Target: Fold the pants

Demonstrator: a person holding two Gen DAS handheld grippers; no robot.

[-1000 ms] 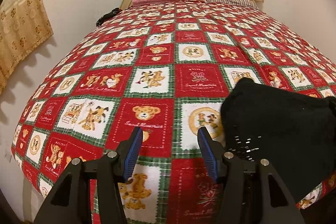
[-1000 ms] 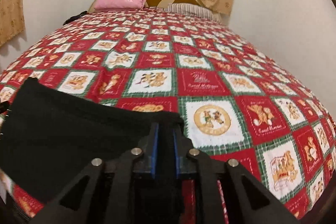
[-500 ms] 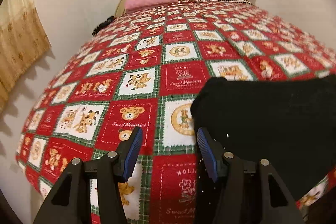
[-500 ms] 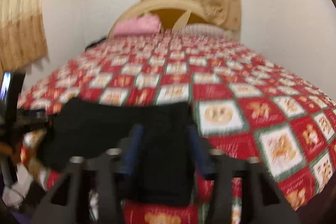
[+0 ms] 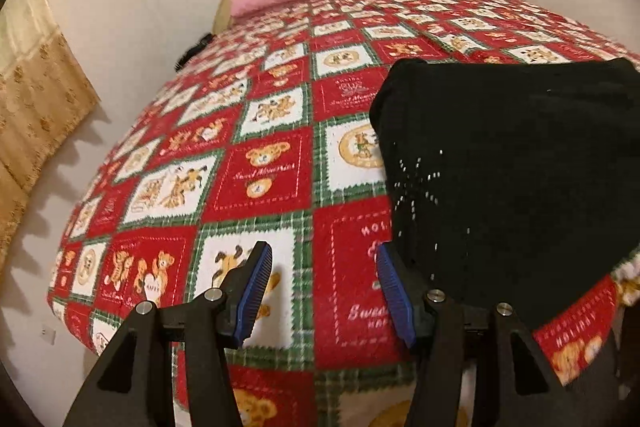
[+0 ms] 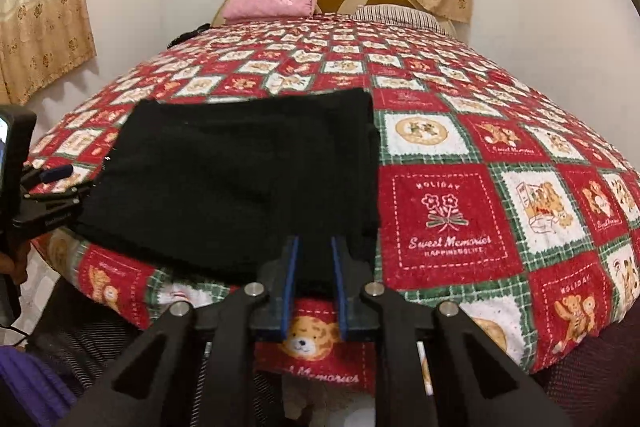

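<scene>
The black pants (image 6: 244, 179) lie folded in a flat rectangle near the foot edge of the bed; they also show at the right of the left wrist view (image 5: 504, 167). My left gripper (image 5: 324, 281) is open and empty over the quilt, just left of the pants. My right gripper (image 6: 314, 267) hangs at the pants' near edge, its jaws a narrow gap apart with nothing between them. The left gripper also shows at the left edge of the right wrist view (image 6: 48, 187).
The bed carries a red, white and green teddy-bear quilt (image 6: 452, 211). A pink pillow (image 6: 272, 3) and a striped pillow (image 6: 396, 15) lie by the headboard. Curtains hang on the walls. A dark object (image 5: 192, 51) lies at the bed's left edge.
My right gripper has let go of the pants and pulled back toward the foot edge. My left gripper has drawn back and left, staying open.
</scene>
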